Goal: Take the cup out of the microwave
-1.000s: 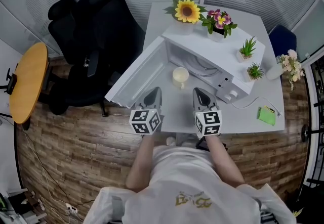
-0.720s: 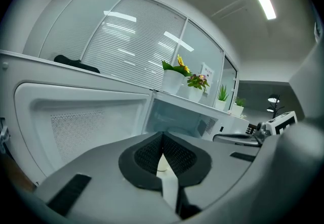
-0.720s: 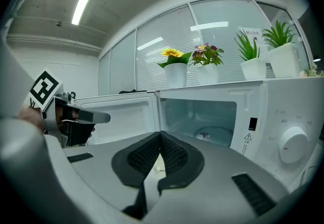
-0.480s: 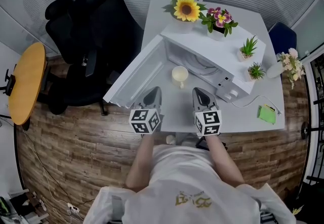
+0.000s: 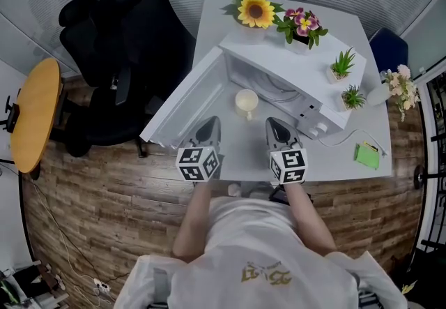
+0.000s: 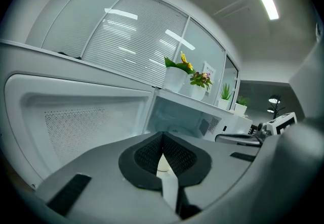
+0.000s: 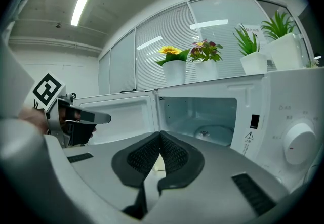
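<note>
The microwave (image 5: 293, 67) stands on the white desk (image 5: 348, 178) with its door (image 5: 182, 107) swung wide to the left and its glass turntable (image 7: 215, 132) bare. The cream cup (image 5: 246, 102) is outside it, upright on the desk just in front of the open cavity. The person holds both tools level with each other near the desk's front edge, pointing at the cup but apart from it. The left gripper (image 5: 211, 126) has its jaws pressed together with nothing between them, and so does the right gripper (image 5: 274, 126); the cup only shows beyond their tips. A sunflower pot (image 5: 255, 14) and small plants (image 5: 341, 67) line the microwave's top.
</note>
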Available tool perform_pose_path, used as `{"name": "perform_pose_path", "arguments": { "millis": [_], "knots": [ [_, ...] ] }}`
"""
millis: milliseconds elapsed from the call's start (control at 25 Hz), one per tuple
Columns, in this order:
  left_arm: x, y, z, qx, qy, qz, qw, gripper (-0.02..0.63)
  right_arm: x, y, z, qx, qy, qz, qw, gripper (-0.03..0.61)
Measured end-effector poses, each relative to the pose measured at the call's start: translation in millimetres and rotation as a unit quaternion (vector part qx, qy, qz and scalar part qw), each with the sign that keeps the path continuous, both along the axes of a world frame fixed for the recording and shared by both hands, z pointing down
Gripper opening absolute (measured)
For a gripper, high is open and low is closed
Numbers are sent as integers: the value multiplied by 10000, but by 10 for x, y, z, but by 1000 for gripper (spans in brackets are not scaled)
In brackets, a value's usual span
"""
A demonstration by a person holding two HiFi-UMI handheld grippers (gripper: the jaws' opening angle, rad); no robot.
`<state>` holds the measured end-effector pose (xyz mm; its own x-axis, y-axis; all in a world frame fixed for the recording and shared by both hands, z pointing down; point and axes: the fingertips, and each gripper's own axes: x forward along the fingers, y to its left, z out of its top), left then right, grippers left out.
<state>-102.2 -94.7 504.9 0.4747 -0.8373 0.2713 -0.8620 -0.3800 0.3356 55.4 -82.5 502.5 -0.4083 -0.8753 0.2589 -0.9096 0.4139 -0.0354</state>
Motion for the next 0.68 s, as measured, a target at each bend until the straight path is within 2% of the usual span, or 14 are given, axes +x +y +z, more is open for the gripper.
{"name": "perform_pose_path", "arguments": {
  "millis": [680],
  "knots": [
    [-2,-130,113,-98,28,-13,9999,14,123,-175,113,-176,-175,-51,9997,11]
  ]
}}
